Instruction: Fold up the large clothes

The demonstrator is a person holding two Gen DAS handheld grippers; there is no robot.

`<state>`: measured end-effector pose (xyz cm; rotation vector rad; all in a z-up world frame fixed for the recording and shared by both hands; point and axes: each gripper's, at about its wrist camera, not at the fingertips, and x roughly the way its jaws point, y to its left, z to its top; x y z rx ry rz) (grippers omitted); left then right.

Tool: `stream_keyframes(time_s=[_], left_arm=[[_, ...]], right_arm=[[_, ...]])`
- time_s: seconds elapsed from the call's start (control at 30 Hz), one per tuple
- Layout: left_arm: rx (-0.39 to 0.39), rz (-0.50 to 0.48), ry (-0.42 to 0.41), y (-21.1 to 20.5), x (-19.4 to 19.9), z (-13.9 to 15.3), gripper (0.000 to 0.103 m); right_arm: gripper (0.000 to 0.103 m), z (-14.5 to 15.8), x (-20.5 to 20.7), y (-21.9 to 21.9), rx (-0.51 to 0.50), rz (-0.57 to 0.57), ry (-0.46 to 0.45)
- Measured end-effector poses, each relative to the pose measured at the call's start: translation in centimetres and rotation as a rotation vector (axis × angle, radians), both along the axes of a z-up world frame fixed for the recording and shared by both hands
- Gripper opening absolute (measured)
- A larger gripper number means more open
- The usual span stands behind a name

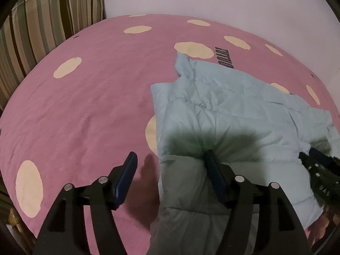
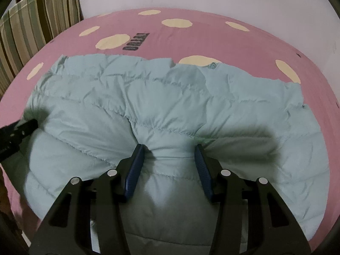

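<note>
I press the left hand-held gripper and right hand-held gripper, both spread, into the pale blue puffer jacket lying on the pink dotted bed; apparently partly folded, further folds remain.

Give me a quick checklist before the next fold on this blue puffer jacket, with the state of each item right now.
1. Left claw open: ok, wide open.
2. Left claw straddles the jacket's edge: ok, one finger presses into the fabric, the other is over the pink bedspread.
3. Right claw has fabric between its fingers: ok, a bunched ridge sits there.
4. Right claw clamped firmly: not ok, fingers are apart.
5. Jacket lies flat: not ok, rumpled near the far edge.
6. Sleeves tucked in: cannot tell.
</note>
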<state>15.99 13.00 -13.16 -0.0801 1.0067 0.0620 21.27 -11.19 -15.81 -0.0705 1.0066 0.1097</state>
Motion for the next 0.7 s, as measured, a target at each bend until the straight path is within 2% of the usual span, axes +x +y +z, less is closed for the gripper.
stream_keyframes(time_s=[0.3, 0.47, 0.7], left_arm=[[0.015, -0.009, -0.003, -0.3, 0.5, 0.2, 0.067], [0.035, -0.009, 0.003, -0.7, 1.0, 0.1, 0.072], [0.106, -0.049, 0.05, -2.2, 2.1, -0.7, 0.078]], right_arm=[[0.049, -0.7, 0.0, 0.1, -0.01, 0.005, 0.001], [0.049, -0.8, 0.0, 0.2, -0.016, 0.006, -0.005], [0.049, -0.8, -0.1, 0.3, -0.023, 0.005, -0.012]])
